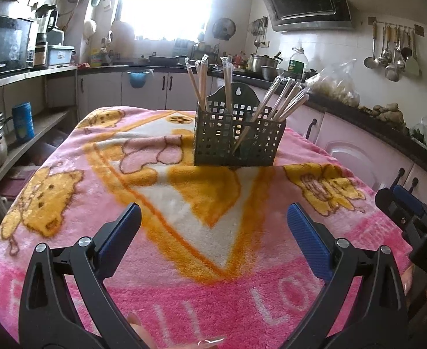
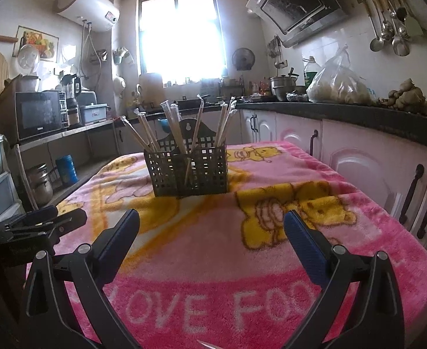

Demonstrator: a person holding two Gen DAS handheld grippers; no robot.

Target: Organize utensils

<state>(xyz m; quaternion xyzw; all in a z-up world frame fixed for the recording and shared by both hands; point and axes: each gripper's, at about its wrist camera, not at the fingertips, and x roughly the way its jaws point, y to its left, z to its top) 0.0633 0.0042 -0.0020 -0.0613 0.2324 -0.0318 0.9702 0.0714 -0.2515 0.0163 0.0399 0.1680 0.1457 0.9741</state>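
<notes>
Wrapped chopsticks all stand in the perforated caddy; blanket-covered bench otherwise bare. Left hand-held gripper and right hand-held gripper both released, empty. Sorting looks finished.

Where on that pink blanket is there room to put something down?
The blanket lies bare between the basket and both open grippers, left and right, and on each side of the basket. The crowded spot is the basket itself, full of wrapped chopsticks.
</notes>
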